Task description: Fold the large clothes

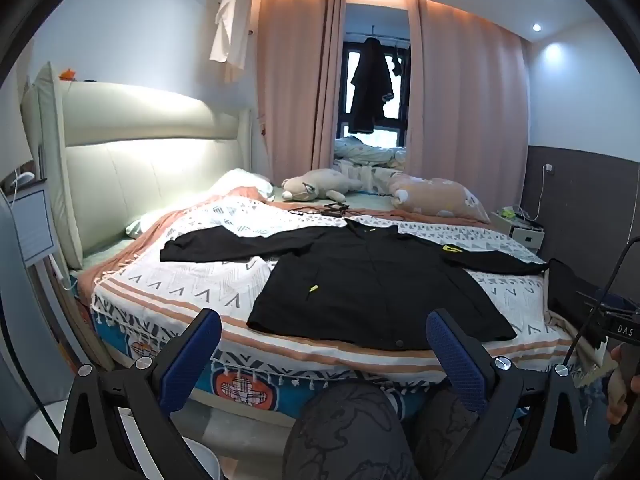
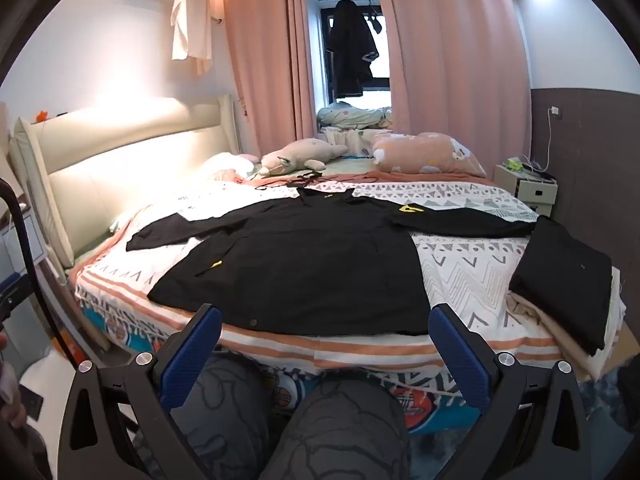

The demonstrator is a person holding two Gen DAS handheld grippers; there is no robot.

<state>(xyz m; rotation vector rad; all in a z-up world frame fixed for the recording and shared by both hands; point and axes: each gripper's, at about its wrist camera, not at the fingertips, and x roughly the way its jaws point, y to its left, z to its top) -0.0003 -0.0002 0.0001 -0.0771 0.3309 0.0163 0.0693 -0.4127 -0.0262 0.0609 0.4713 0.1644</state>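
The big black shirt [image 2: 304, 264] lies flat on the bed [image 2: 460, 268], sleeves spread out, ready for folding. Both the left gripper [image 1: 324, 344] and right gripper [image 2: 325, 340] wait near, fingers spread, holding nothing.

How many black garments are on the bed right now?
2: a black jacket spread flat mid-bed with sleeves out, and a folded black garment at the bed's right edge. More could be hidden under bedding.
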